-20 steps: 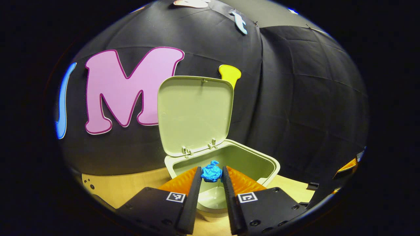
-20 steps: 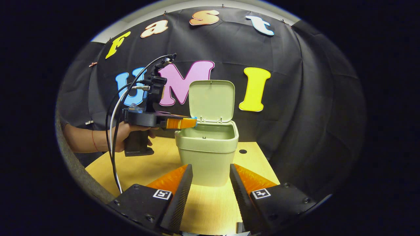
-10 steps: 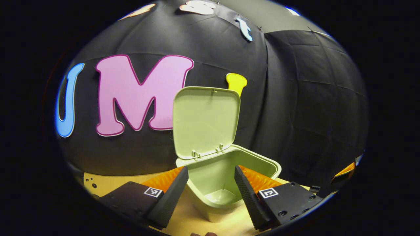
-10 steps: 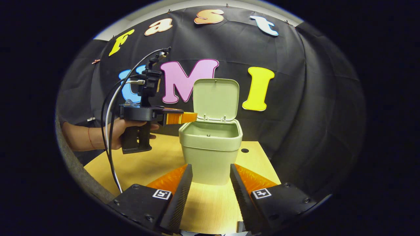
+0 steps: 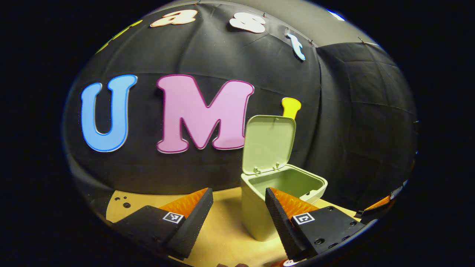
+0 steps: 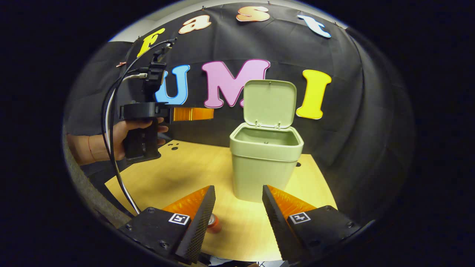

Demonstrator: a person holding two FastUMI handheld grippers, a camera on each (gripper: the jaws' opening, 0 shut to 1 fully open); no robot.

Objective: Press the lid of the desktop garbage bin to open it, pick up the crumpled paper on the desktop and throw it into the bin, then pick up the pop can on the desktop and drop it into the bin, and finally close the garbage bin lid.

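The pale green bin (image 6: 265, 163) stands on the wooden desktop (image 6: 178, 174) with its lid (image 6: 269, 102) raised upright at the back. In the left gripper view the bin (image 5: 259, 207) sits to the right of centre. My left gripper (image 5: 239, 194) is open and holds nothing; in the right gripper view the left gripper (image 6: 200, 114) hovers up and to the left of the bin, held by a hand (image 6: 118, 137). My right gripper (image 6: 237, 193) is open above the desk's front. The top of an orange pop can (image 6: 213, 222) peeks out beside its left finger. The inside of the bin is hidden.
Small holes (image 6: 173, 145) dot the desktop at its far left, and one hole (image 6: 298, 163) lies right of the bin. Cables (image 6: 111, 122) hang from the left gripper down past the desk's left edge. The black cloth wall stands close behind the bin.
My left gripper opened and let the blue crumpled paper fall into the bin, then drew back to the left, away from it. My right gripper tilted downward, bringing the pop can into view.
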